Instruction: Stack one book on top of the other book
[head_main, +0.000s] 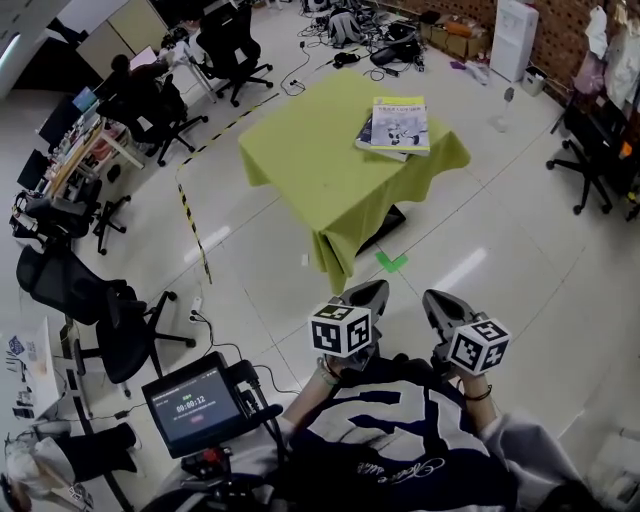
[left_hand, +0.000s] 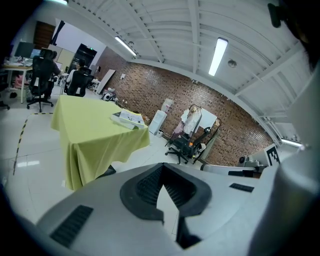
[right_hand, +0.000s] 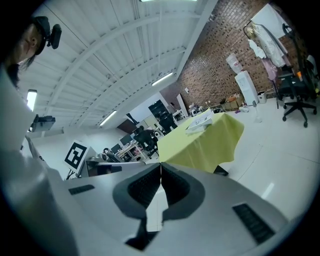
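Already, one book (head_main: 401, 124) is stacked on another upon the desk (head_main: 310, 160); both claws, left (head_main: 366, 297) and right (head_main: 437, 305), are held closed, empty.

Head view: high, steeply down, table (head_main: 310, 150) well ahead | left gripper view: low, along jaws, table distant at left | right gripper view: low, table distant at right | shared: table, books (head_main: 398, 125) at its corner.
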